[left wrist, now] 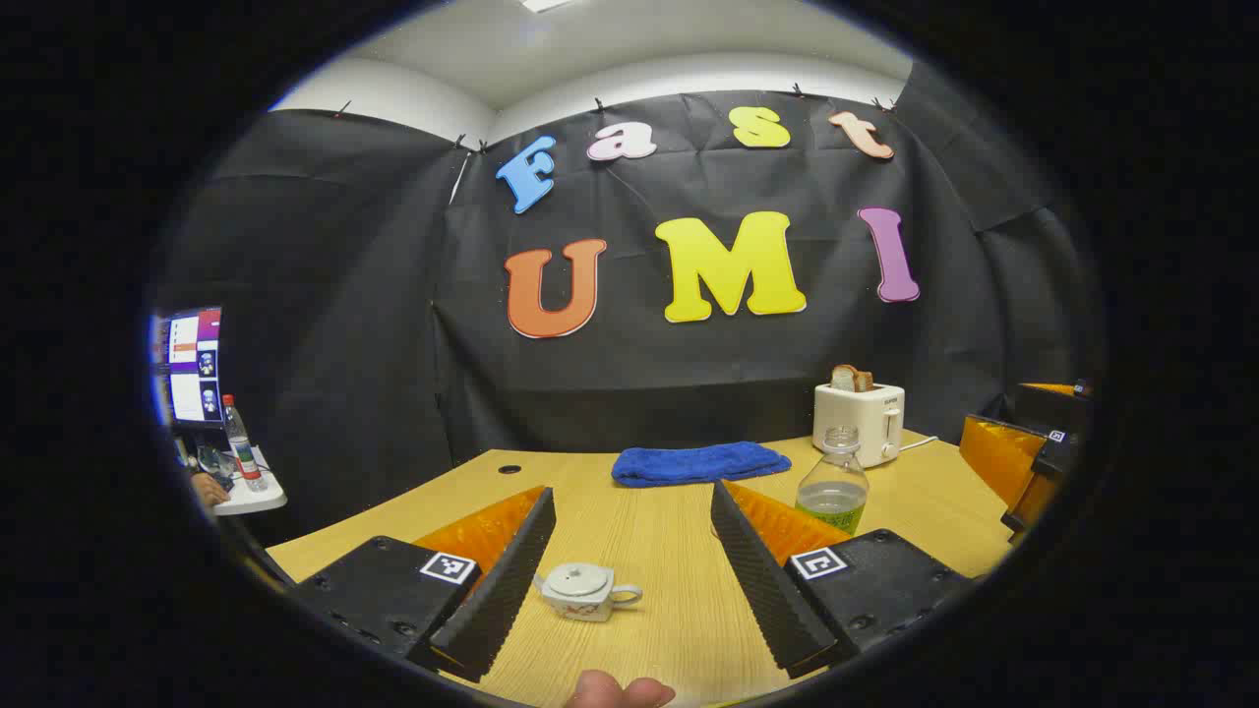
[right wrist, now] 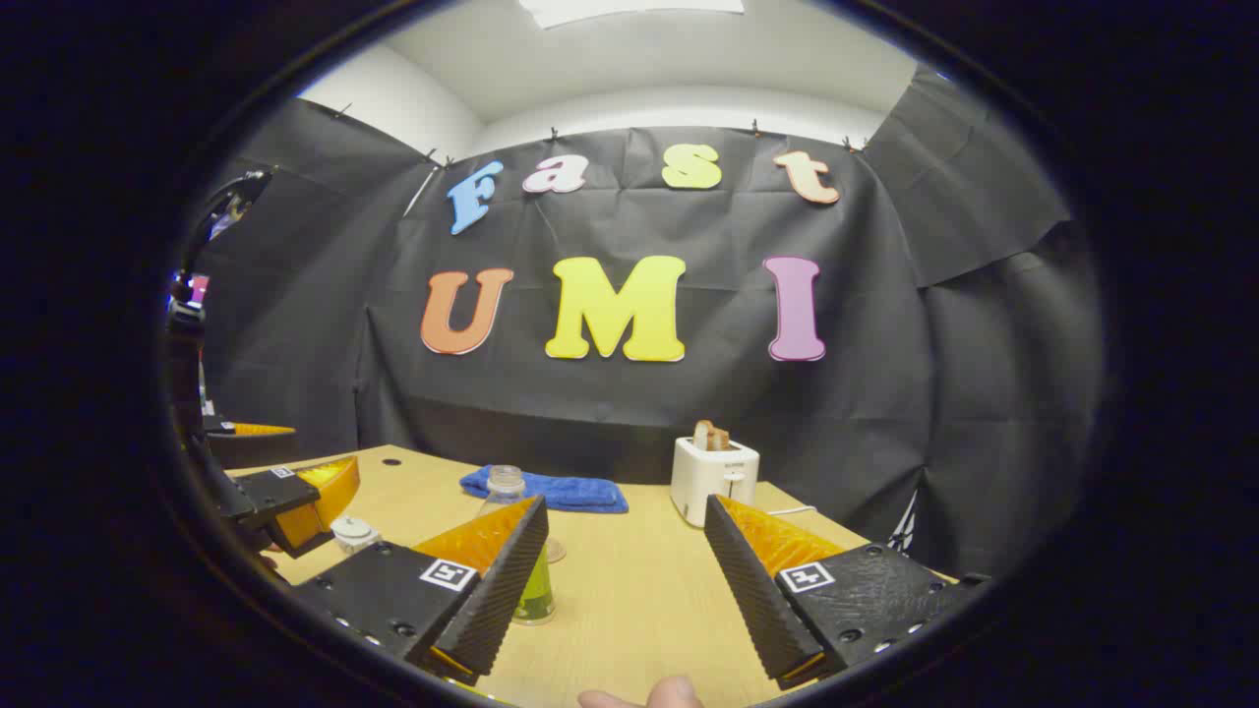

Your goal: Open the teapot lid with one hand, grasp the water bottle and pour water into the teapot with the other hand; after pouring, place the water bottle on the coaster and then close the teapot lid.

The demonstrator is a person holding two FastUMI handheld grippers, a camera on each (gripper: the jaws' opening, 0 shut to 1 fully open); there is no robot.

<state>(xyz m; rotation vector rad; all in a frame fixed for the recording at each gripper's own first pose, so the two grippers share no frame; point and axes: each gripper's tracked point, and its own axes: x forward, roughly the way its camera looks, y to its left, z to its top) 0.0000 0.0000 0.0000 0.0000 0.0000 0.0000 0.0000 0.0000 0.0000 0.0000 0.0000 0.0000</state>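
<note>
**Left gripper view: both grippers spread wide above a wooden table**

Left gripper (left wrist: 629, 570) hangs open, a small white teapot (left wrist: 585, 591), lid on, between its fingers. Right gripper (right wrist: 620, 580) gapes too, empty; the uncapped water bottle (right wrist: 516, 551) stands partly behind its left finger.

Both cams low over table (left wrist: 639, 551), facing back wall.
</note>
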